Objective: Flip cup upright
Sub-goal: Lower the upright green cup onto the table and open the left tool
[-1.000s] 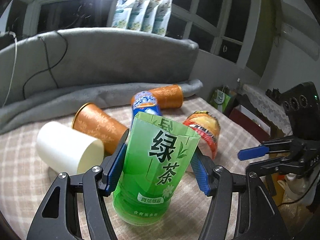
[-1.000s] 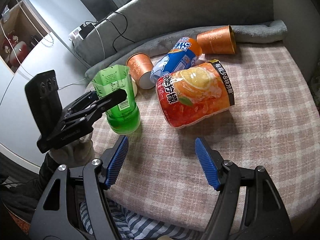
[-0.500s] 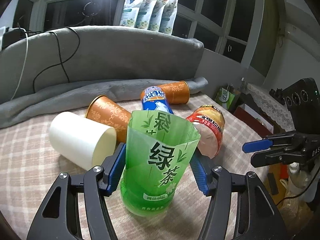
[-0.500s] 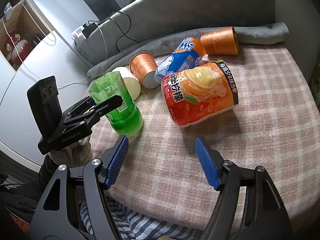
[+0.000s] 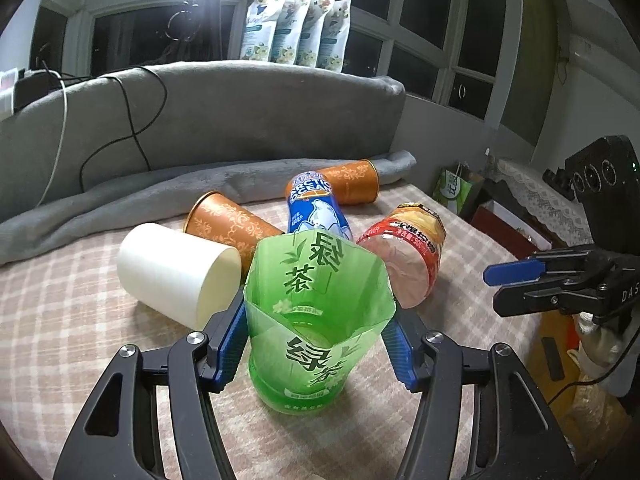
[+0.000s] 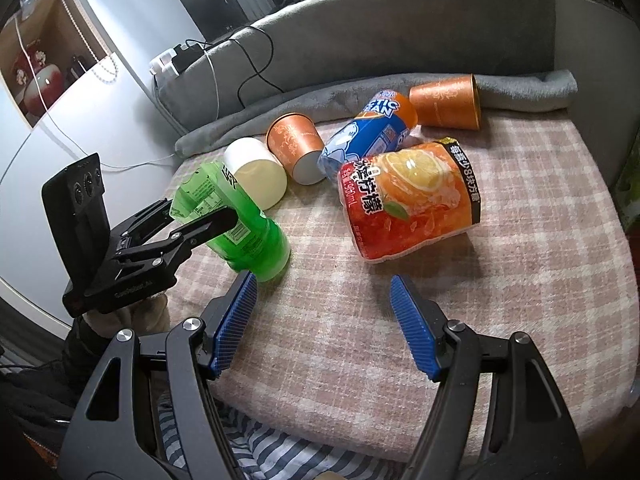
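Note:
A green cut-bottle cup point(image 5: 316, 320) with Chinese lettering stands with its base on the checked cloth and leans toward the left gripper. My left gripper point(image 5: 316, 344) is shut on it, blue pads pressing both sides. In the right wrist view the green cup point(image 6: 240, 220) is tilted, held by the left gripper point(image 6: 192, 232). My right gripper point(image 6: 324, 324) is open and empty, low over the cloth in front of the orange-red cup point(image 6: 408, 196), which lies on its side.
A white cup point(image 5: 176, 276), two orange paper cups point(image 5: 228, 224) point(image 5: 352, 182) and a blue bottle cup point(image 5: 316, 208) lie on their sides behind. A grey blanket point(image 5: 120, 208) and sofa back bound the far edge. The right gripper point(image 5: 560, 280) shows at right.
My left gripper has tipped the green cup back toward the camera, so its open mouth faces me more. The right gripper has stayed open and almost still.

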Demonstrator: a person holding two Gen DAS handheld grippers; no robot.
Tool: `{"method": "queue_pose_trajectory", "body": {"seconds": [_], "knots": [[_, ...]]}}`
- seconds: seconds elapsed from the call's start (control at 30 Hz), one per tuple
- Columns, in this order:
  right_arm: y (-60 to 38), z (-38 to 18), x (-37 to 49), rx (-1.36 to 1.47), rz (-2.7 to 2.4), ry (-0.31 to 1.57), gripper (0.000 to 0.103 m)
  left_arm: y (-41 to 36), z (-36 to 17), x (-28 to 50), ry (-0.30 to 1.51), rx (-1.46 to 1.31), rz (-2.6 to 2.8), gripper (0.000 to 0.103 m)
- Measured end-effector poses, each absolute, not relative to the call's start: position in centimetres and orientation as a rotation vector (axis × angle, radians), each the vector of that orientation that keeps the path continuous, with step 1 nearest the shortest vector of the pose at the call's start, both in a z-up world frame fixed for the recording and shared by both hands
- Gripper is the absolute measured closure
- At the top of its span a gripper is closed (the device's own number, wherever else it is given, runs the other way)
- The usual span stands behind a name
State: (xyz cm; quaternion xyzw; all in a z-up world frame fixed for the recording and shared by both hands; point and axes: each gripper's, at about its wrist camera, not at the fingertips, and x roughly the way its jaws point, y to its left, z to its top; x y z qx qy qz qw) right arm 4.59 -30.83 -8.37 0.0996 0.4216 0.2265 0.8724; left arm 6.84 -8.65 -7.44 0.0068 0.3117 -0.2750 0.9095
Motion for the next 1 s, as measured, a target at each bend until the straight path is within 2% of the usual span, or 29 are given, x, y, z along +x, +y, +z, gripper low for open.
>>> {"method": "queue_pose_trajectory", "body": {"seconds": [0.07, 0.17, 0.27, 0.43, 0.57, 1.0], "knots": [[-30.7, -8.2, 4.4, 0.198, 0.467, 0.871, 0.031, -8.6, -7.4, 6.6, 0.646, 0.016, -0.571, 0.041], [-30.6, -7.9, 4.2, 0.187, 0.46, 0.854, 0.031, -8.5, -7.3, 6.3, 0.648, 0.019, -0.565, 0.026], [-30.5, -7.6, 4.1, 0.177, 0.448, 0.84, 0.031, -8.2, -7.2, 6.2, 0.657, 0.012, -0.554, 0.023], [-30.4, -7.2, 3.9, 0.166, 0.42, 0.808, 0.031, -7.2, -7.1, 5.8, 0.67, -0.002, -0.526, 0.023], [-30.2, -6.5, 3.6, 0.146, 0.375, 0.752, 0.019, -6.2, -6.6, 4.7, 0.651, 0.006, -0.491, 0.023], [-28.8, -3.6, 3.3, 0.06, 0.182, 0.569, 0.013, -1.9, -2.7, 0.1, 0.486, -0.053, -0.257, 0.022]]}}
